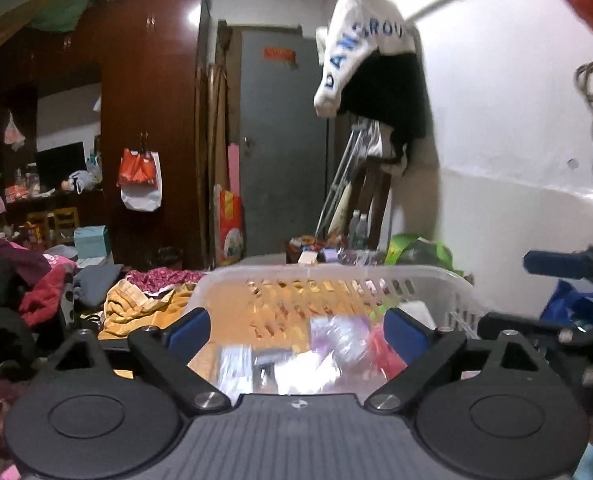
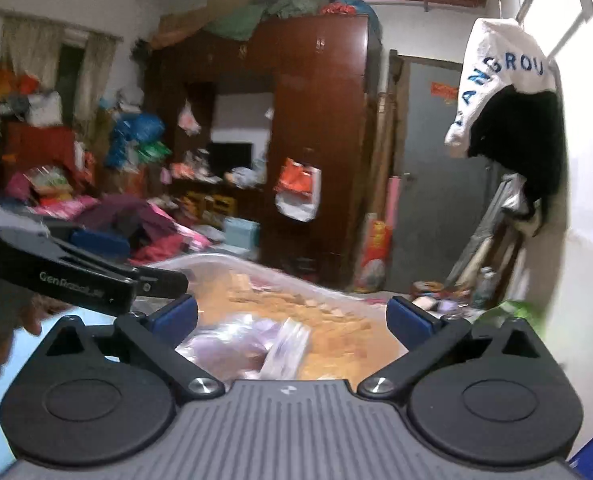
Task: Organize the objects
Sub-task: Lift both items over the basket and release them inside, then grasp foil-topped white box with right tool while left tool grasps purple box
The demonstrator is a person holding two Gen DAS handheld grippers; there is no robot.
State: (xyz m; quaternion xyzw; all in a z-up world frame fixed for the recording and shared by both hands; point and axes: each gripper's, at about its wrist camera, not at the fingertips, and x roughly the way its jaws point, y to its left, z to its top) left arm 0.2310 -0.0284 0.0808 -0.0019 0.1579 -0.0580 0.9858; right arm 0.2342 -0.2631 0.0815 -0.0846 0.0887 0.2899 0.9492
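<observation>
We see the left gripper [image 1: 296,330] gaping, nothing between its fingers; the right gripper [image 2: 292,318] gapes empty too. Below both sits the white basket [image 1: 436,280]; blurred bags [image 1: 336,344] lie inside.

The basket [image 1: 448,284] at twelve o'clock is slatted white plastic, with glossy clear plastic packets [image 1: 336,344] inside. The wardrobe [image 1: 152,128] at ten o'clock is dark polished wood. The left tongs [image 1: 296,328] are matt black plastic with shiny metal rivets [image 1: 207,399].

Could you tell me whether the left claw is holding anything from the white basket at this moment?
No, the left claw stands wide open above the white basket, with nothing pressed between its blue pads.
</observation>
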